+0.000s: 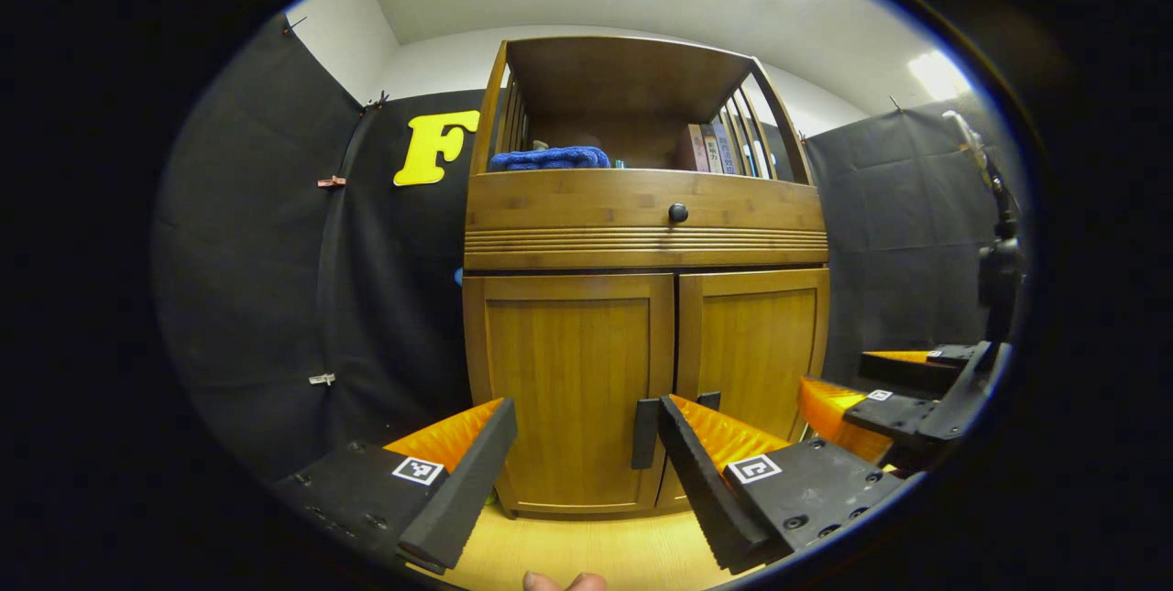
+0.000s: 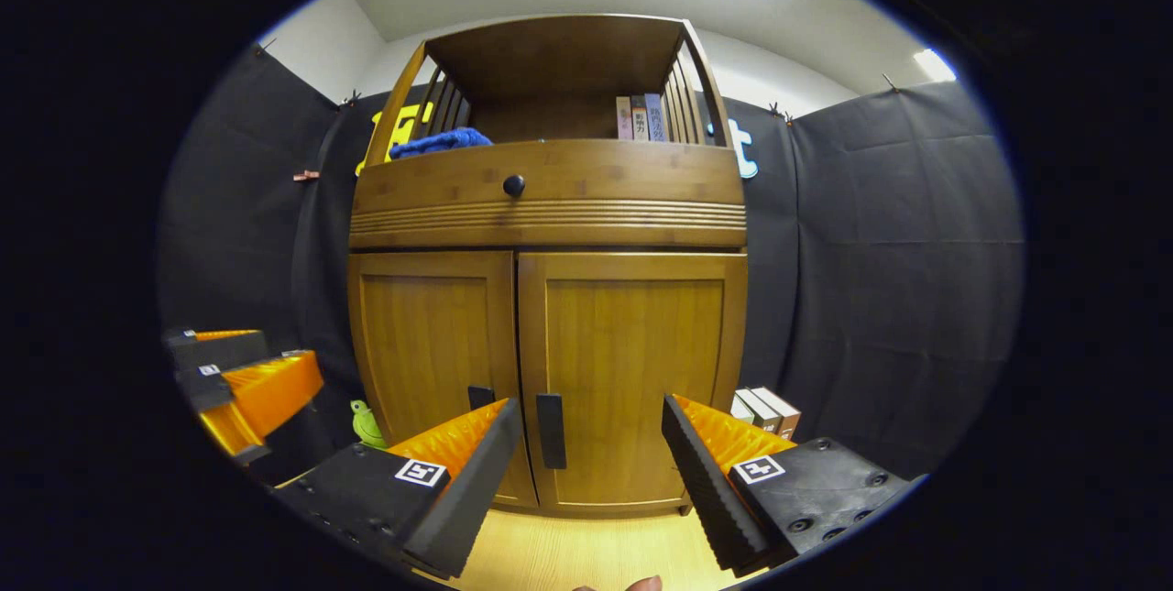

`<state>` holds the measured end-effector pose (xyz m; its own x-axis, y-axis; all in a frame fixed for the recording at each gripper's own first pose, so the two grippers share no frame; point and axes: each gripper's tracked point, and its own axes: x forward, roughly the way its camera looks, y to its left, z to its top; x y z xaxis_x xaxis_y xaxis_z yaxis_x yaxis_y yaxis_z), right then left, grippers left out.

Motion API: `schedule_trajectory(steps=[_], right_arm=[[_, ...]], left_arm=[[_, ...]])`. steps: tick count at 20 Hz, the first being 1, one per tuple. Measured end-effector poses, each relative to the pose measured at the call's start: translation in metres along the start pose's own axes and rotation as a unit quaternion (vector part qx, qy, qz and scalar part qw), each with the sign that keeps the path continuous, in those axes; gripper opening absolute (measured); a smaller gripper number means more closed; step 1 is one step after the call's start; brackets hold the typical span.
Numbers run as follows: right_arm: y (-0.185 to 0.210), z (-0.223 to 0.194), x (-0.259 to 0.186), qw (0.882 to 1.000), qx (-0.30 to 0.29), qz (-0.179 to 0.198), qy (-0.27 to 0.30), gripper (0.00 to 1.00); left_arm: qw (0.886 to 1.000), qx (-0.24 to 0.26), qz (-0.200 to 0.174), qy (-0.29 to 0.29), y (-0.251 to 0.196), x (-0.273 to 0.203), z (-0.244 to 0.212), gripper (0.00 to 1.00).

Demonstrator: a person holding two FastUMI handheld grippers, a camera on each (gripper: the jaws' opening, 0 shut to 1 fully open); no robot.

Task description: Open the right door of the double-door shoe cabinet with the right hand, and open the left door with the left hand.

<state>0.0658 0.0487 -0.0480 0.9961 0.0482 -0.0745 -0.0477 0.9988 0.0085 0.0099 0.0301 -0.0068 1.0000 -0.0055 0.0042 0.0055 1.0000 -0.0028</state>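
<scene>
Wooden cabinet doors (image 2: 632,380) sit closed; left tool (image 1: 586,463) and right tool (image 2: 591,463) both spread, grasping nothing.

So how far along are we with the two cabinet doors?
Nothing is done yet: the right door and left door are both shut. In hand: the right tool and left tool are open, facing the doors, short of the handles. Left: grip each handle and pull both open.

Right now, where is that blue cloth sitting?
The blue cloth lies on the left side of the cabinet's open upper shelf, just above the drawer with the black knob and across from the books.
</scene>
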Motion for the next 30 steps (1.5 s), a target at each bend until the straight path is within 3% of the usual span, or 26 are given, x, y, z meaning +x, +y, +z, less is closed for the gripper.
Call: schedule_trajectory(steps=[10,14,18,20,21,24,25,27,30], right_arm=[[0.033,-0.071,0.101,0.997,0.042,0.022,0.053,0.98],[0.034,-0.1,0.13,0.995,0.058,0.007,0.087,0.89],[0.036,-0.12,0.146,0.993,0.039,-0.005,0.108,0.67],[0.04,-0.135,0.153,0.992,0.048,-0.005,0.118,0.37],[0.038,-0.135,0.156,0.992,0.047,-0.005,0.12,0.45],[0.04,-0.131,0.148,0.99,0.052,-0.002,0.13,0.45],[0.035,-0.14,0.159,0.991,0.04,-0.002,0.126,0.36],[0.035,-0.138,0.157,0.992,0.016,0.013,0.125,0.3],[0.036,-0.137,0.146,0.99,0.026,0.032,0.134,0.24]], left_arm=[[1.0,-0.008,0.008,0.016,0.021,0.007,-0.02,0.97],[1.0,-0.013,0.012,0.02,0.028,0.009,-0.026,0.97],[0.999,-0.024,0.017,0.031,0.036,0.011,-0.034,0.96],[0.999,-0.025,0.019,0.034,0.037,0.011,-0.036,0.96],[0.999,-0.025,0.02,0.036,0.037,0.011,-0.036,0.96],[0.999,-0.025,0.023,0.039,0.04,0.009,-0.039,0.96],[0.999,-0.025,0.024,0.039,0.041,0.01,-0.04,0.96],[0.999,-0.026,0.026,0.04,0.044,0.008,-0.041,0.96],[0.998,-0.031,0.03,0.039,0.047,0.003,-0.039,0.96]])
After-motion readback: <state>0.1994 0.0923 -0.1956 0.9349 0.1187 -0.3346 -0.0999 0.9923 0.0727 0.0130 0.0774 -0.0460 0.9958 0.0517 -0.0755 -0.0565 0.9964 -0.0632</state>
